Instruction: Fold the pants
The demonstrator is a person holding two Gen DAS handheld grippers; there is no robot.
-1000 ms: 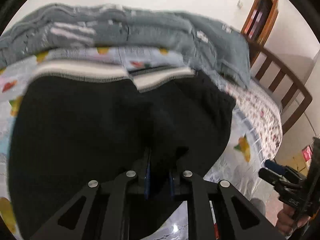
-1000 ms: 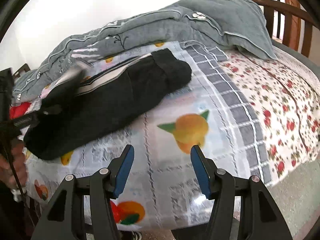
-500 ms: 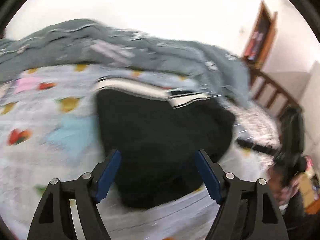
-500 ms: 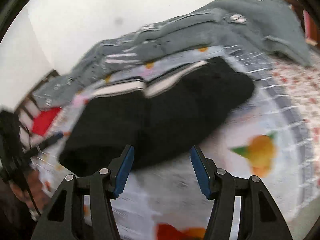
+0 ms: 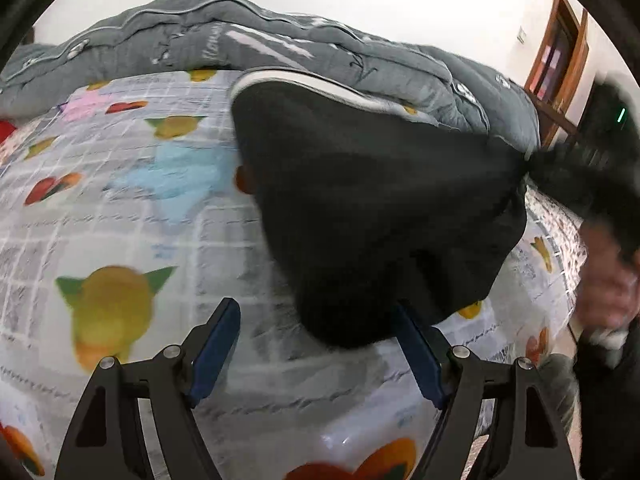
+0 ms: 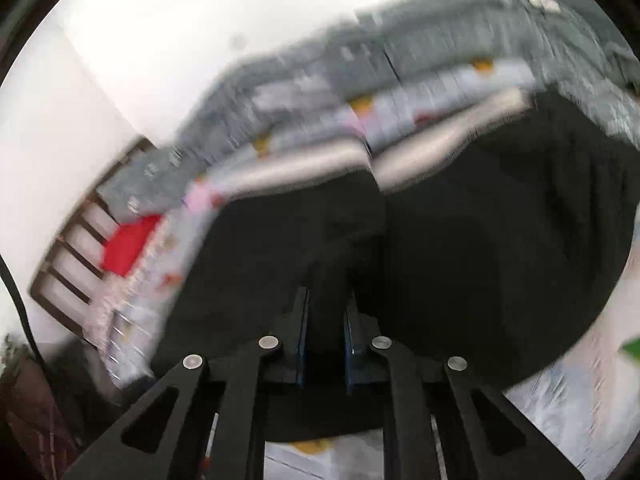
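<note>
The jaws of the left gripper (image 5: 314,344) are spread wide and nothing is held between them; only the patterned bedsheet (image 5: 132,208) is seen in the gap. The near edge of the black pants (image 5: 372,208) lies just ahead of the right-hand jaw and partly covers its tip; whether cloth and pad touch cannot be told.

The jaws of the right gripper (image 6: 326,340) are closing and stand nearly together, and a fold of the black pants (image 6: 480,248) is pinched between the blue pads. This view is blurred, so the finer lie of the cloth cannot be read.

The pants are laid folded on the bed. In the left wrist view their long axis runs from the pale waistband (image 5: 296,80), far ahead of the jaws beside the grey quilt (image 5: 200,36), back toward the right-hand jaw. At the far right corner the cloth is drawn out to a point toward a blurred dark shape, beside which a hand (image 5: 604,280) is seen.
</note>
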